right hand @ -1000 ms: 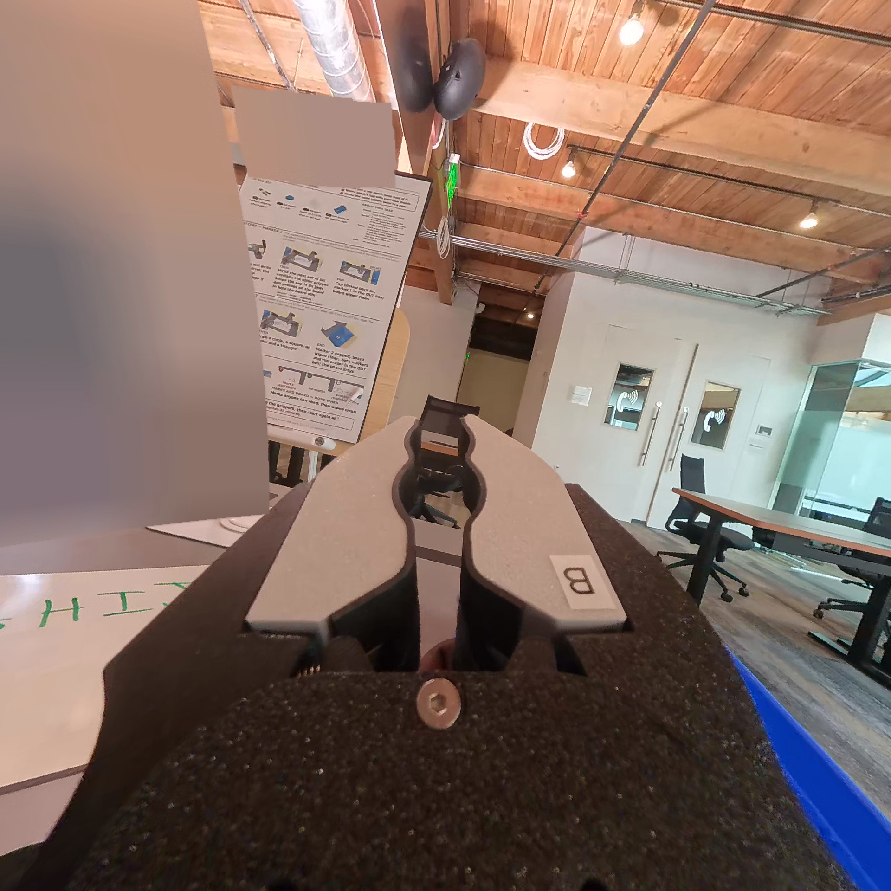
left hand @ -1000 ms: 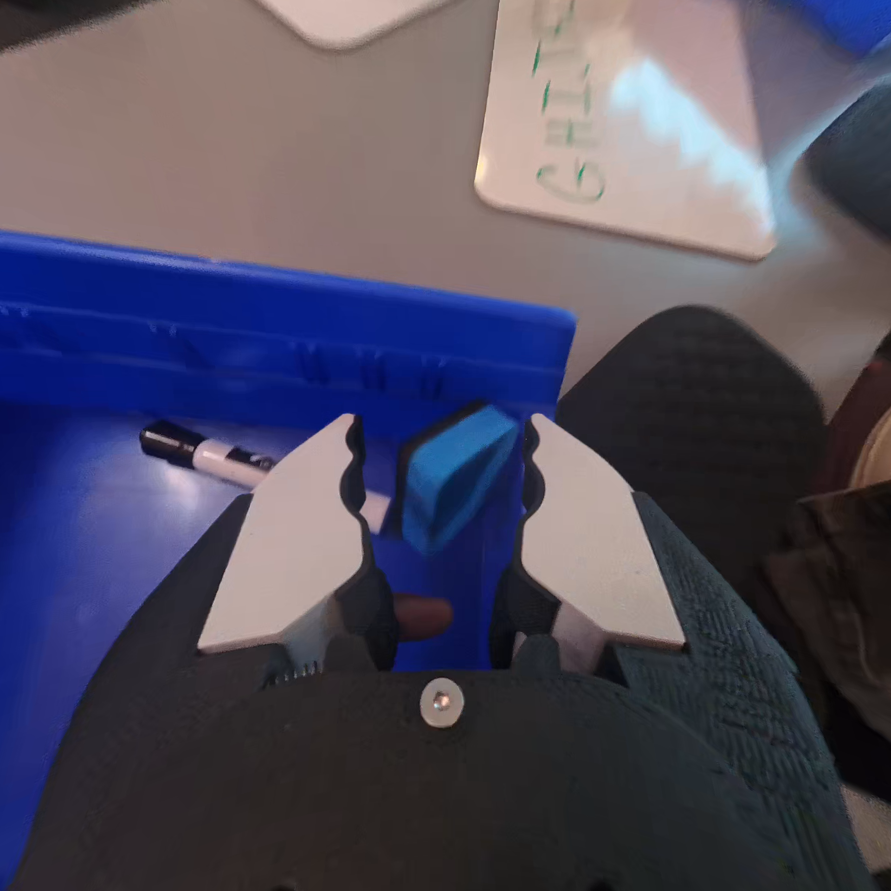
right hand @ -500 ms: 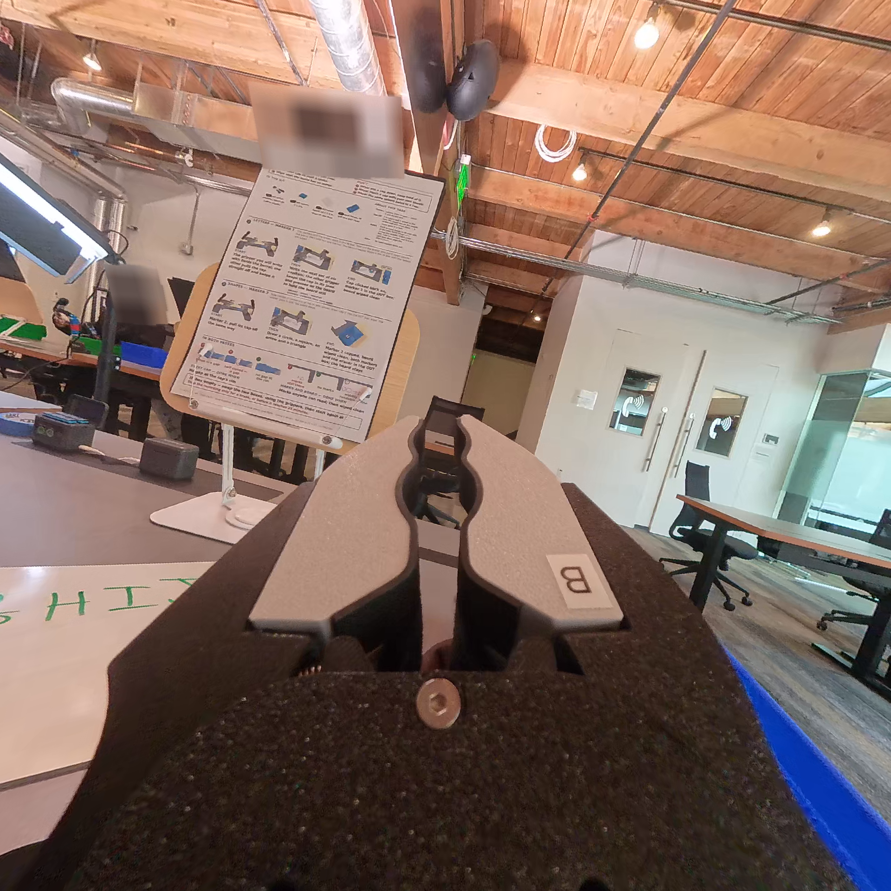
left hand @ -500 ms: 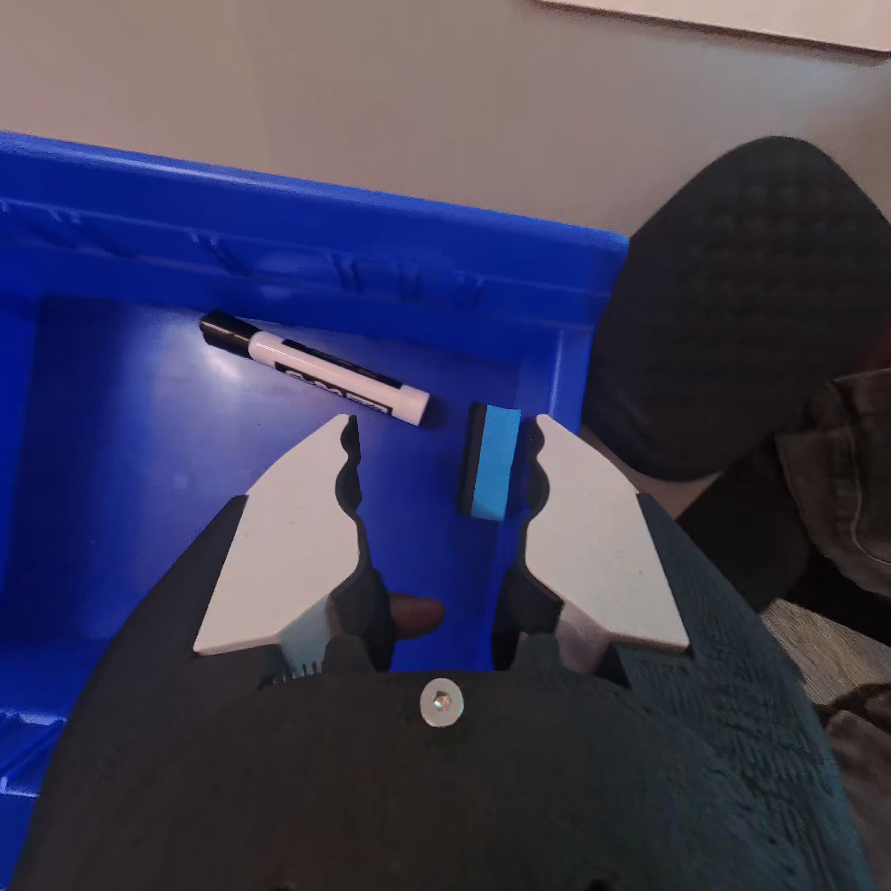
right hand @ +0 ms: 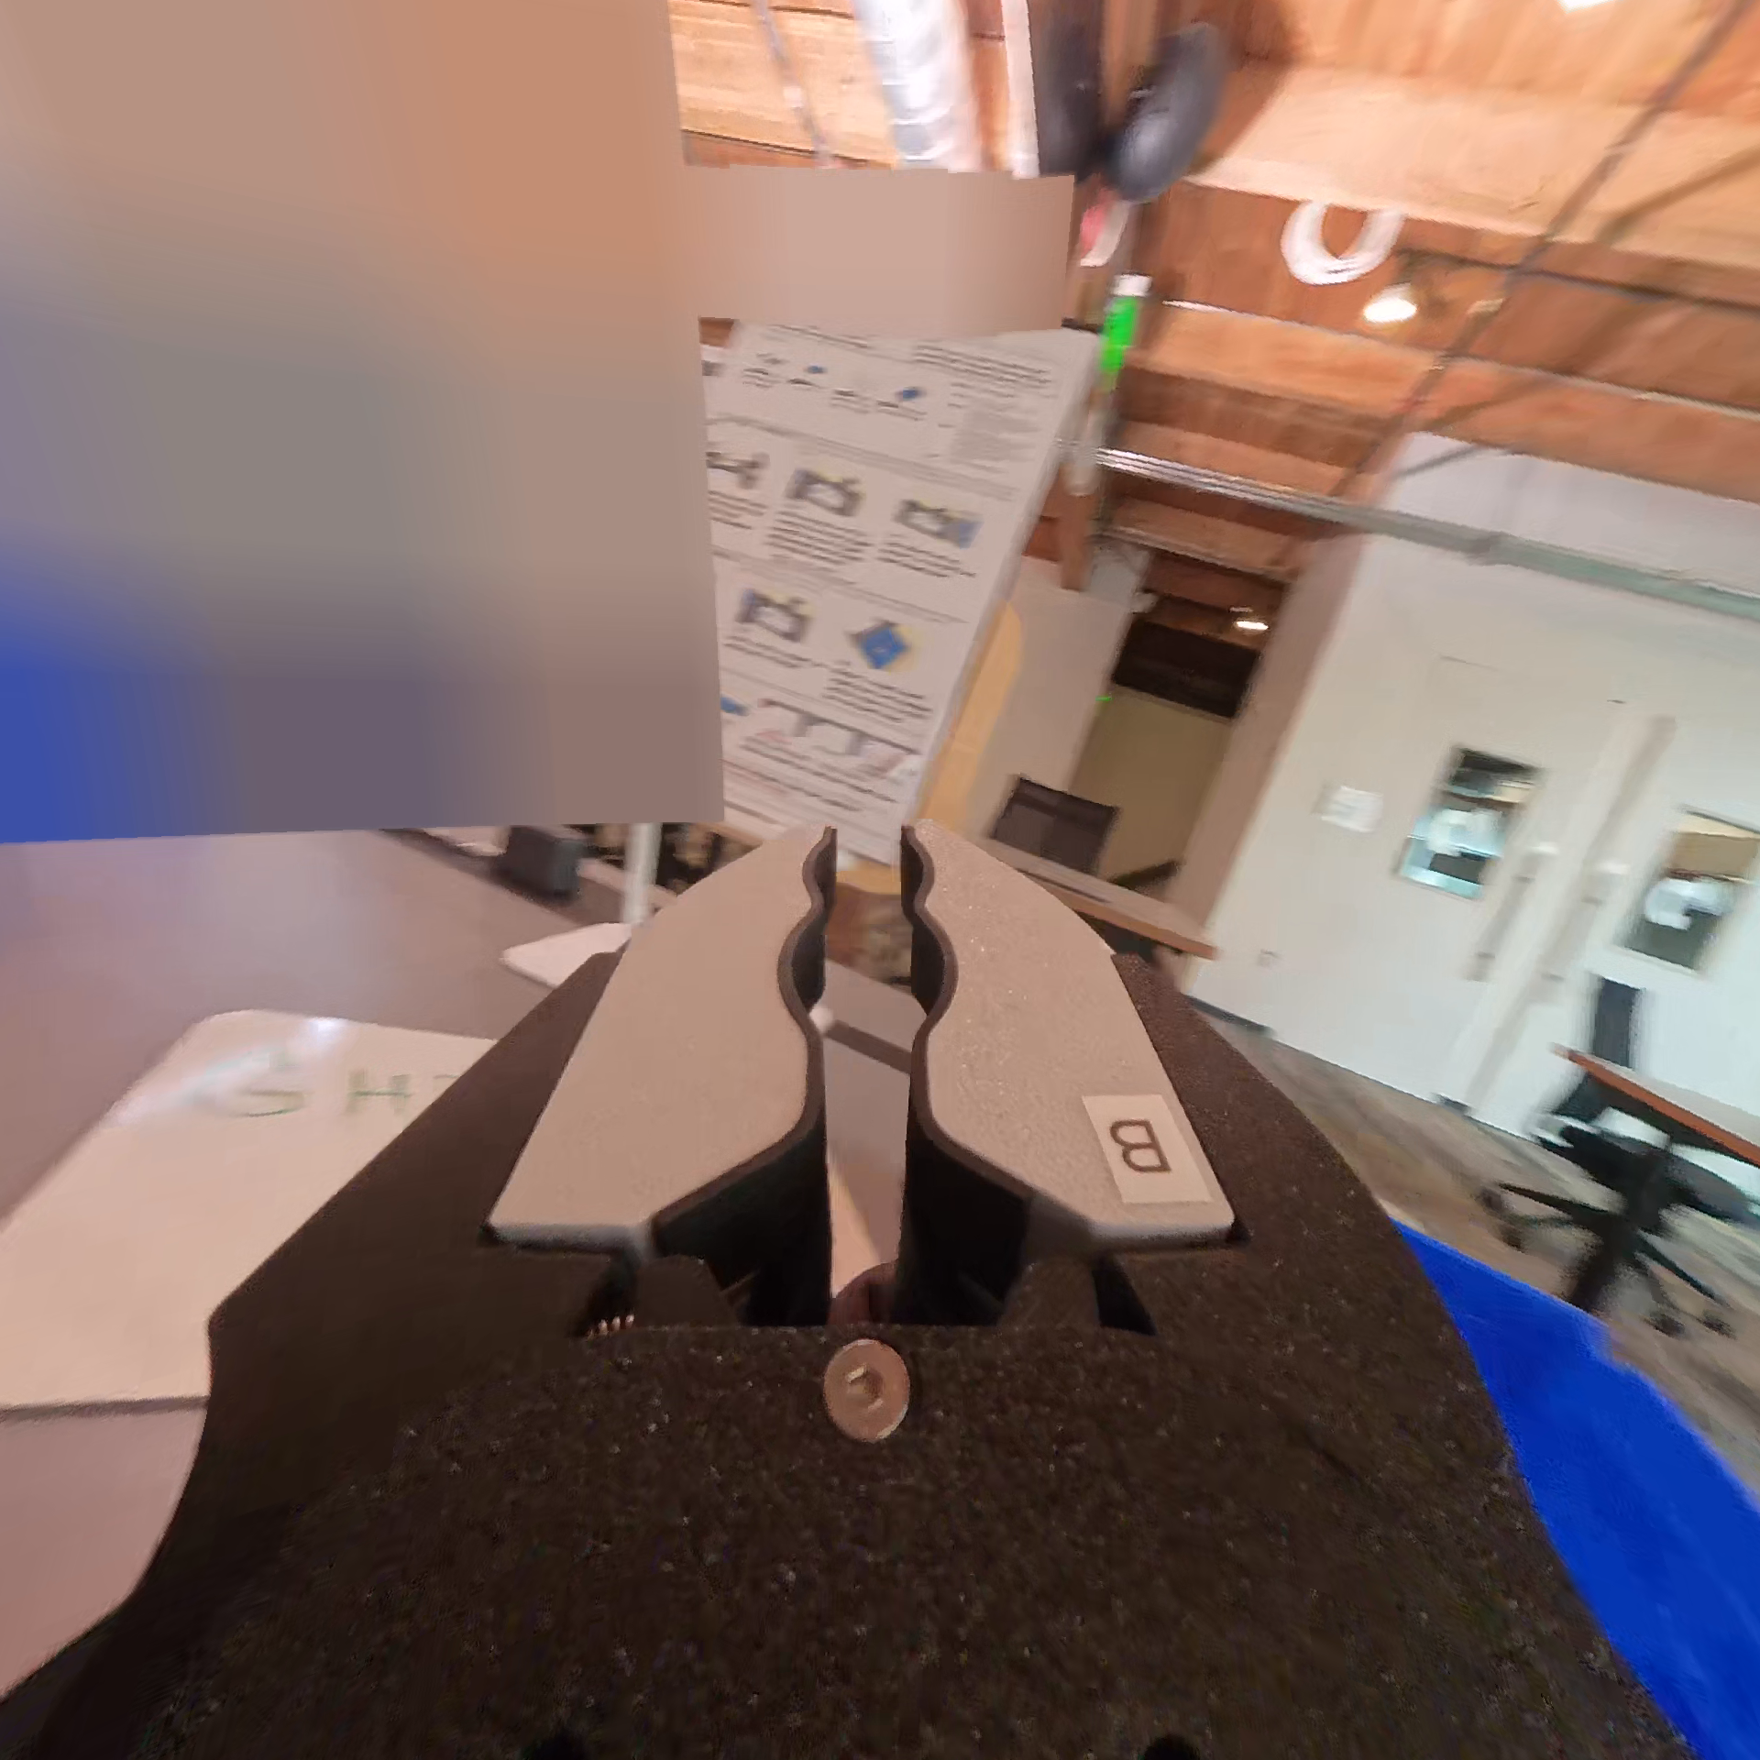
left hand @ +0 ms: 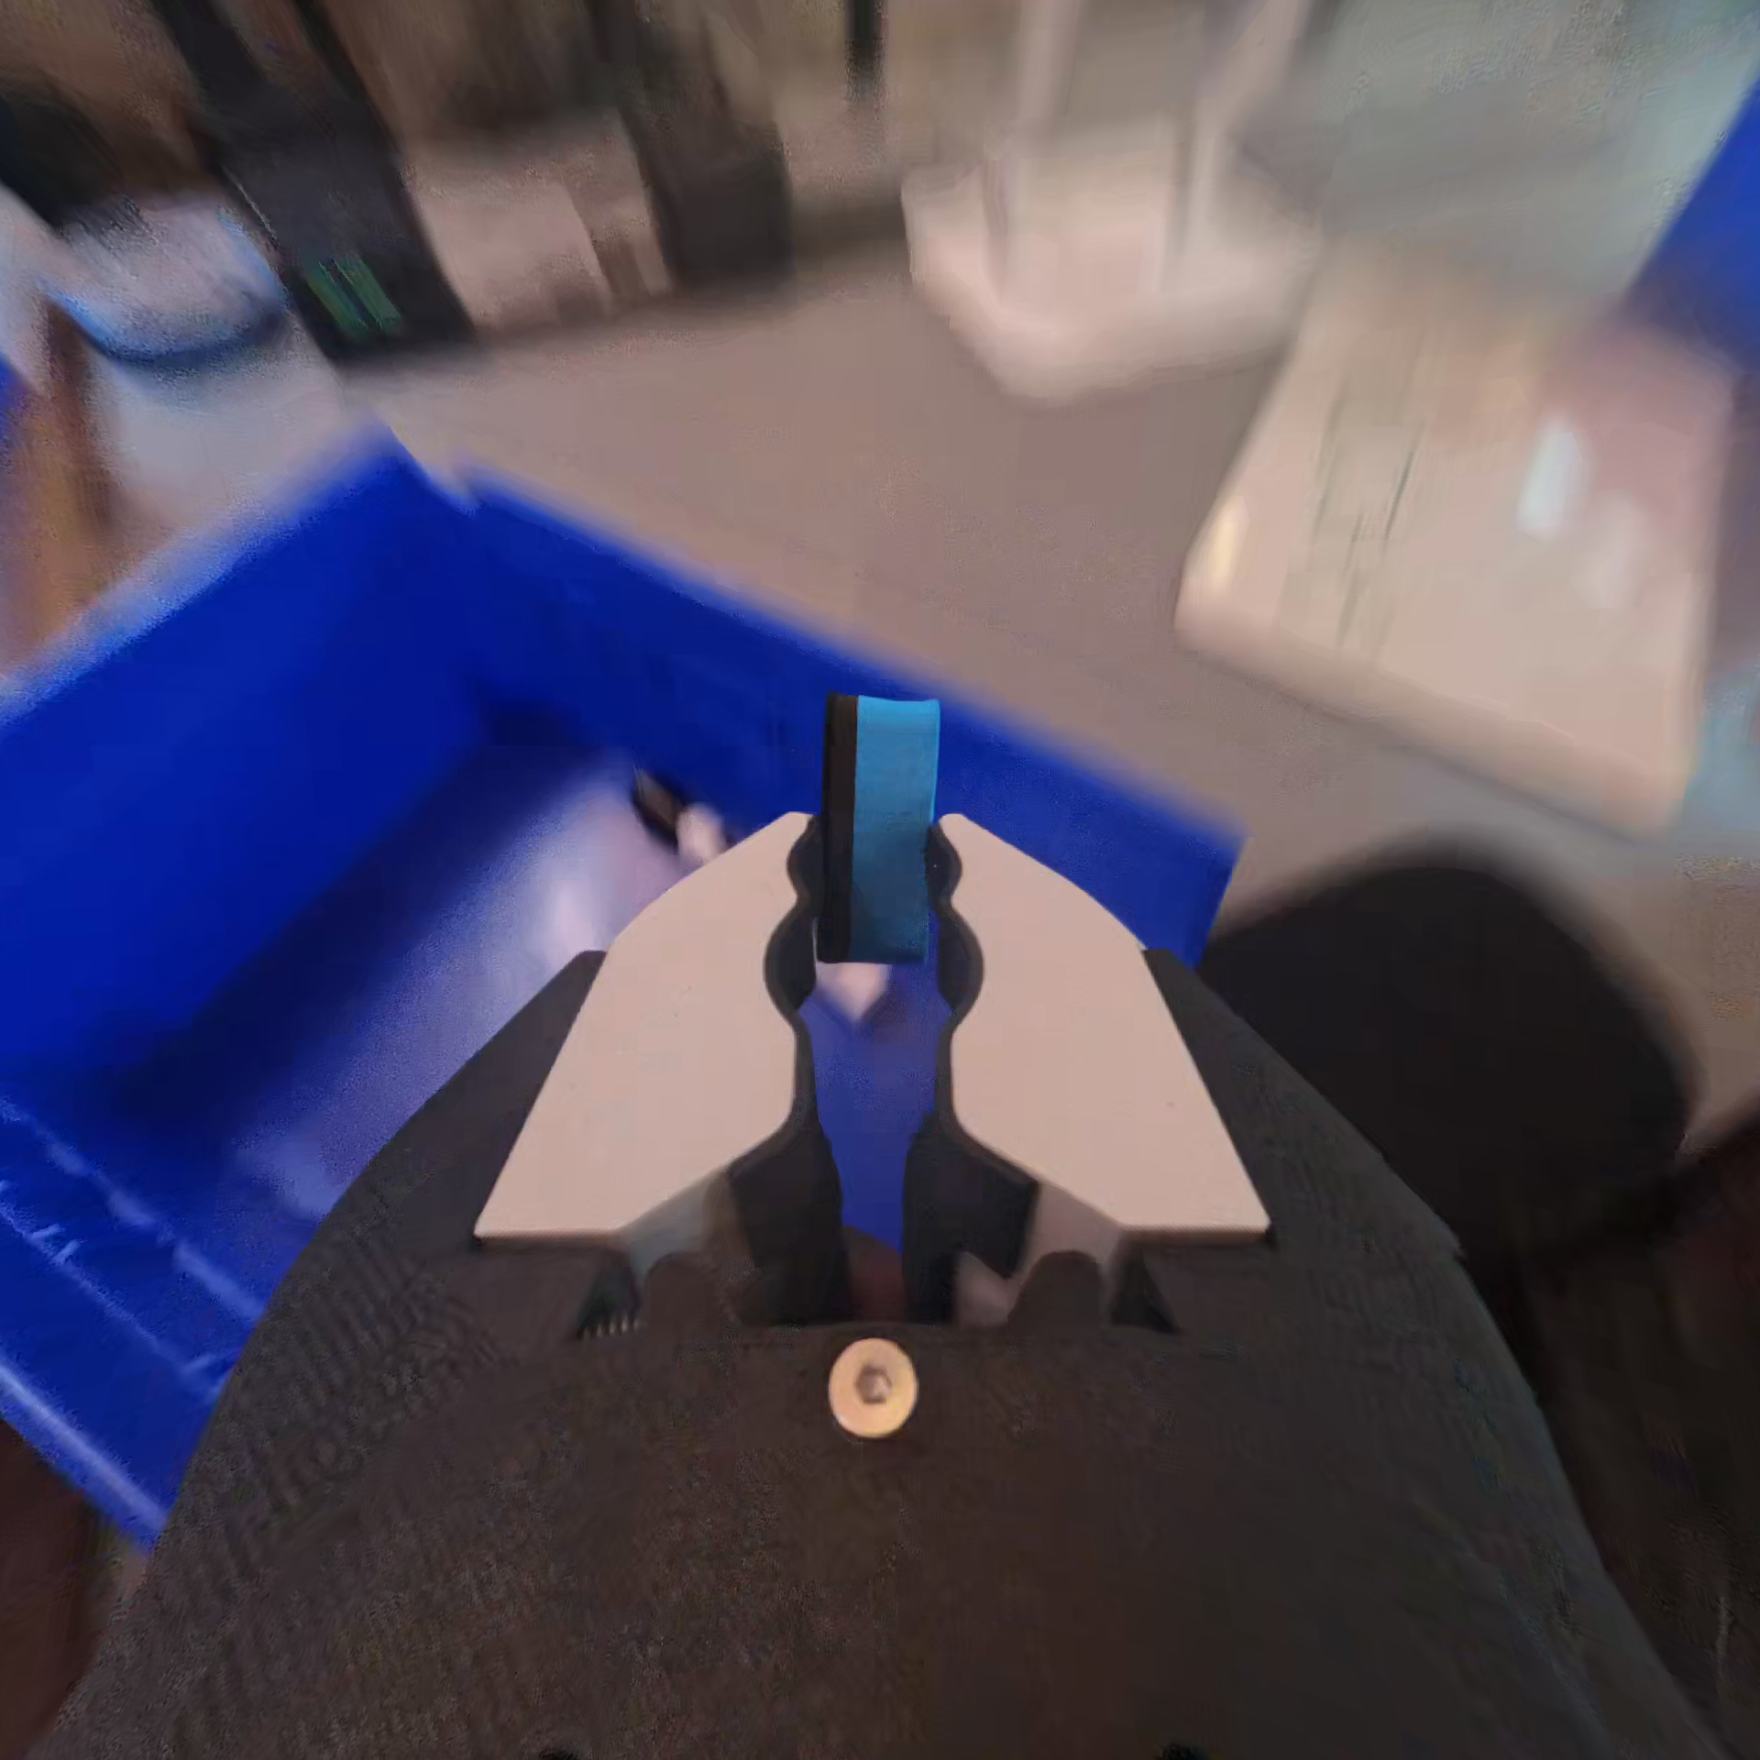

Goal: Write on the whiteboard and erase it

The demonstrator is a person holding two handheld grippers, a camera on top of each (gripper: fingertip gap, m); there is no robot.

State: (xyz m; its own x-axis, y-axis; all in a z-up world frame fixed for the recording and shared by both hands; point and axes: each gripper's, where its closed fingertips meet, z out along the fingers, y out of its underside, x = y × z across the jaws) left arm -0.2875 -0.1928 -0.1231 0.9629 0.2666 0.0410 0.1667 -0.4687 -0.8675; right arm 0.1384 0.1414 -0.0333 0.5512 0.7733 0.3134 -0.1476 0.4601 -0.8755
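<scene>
Seen along the left gripper [left hand: 878,838], the picture is smeared with motion, and no lettering in it can be made out. Its two grey fingers are pressed in on a small whiteboard eraser [left hand: 881,829], blue foam with a black felt face on the left, standing upright on edge and sticking out past the fingertips. Below and behind it is an open blue plastic bin [left hand: 286,762], and a marker [left hand: 671,810] lies on its floor, only its dark end and a bit of white barrel showing beside the left finger. The whiteboard [left hand: 1448,610] lies flat on the grey table [left hand: 905,476], off to the upper right and well apart from the eraser.

From the right gripper [right hand: 867,838], the fingers hold nothing and stand nearly together, a narrow gap between the tips. A white sticker [right hand: 1143,1148] with one printed character sits on the right finger. The whiteboard [right hand: 190,1190] lies low on the left, bearing blurred green handwriting. Behind stands an instruction poster [right hand: 857,571] on a stand, its text too small to read. A blue bin edge [right hand: 1571,1429] shows lower right.
</scene>
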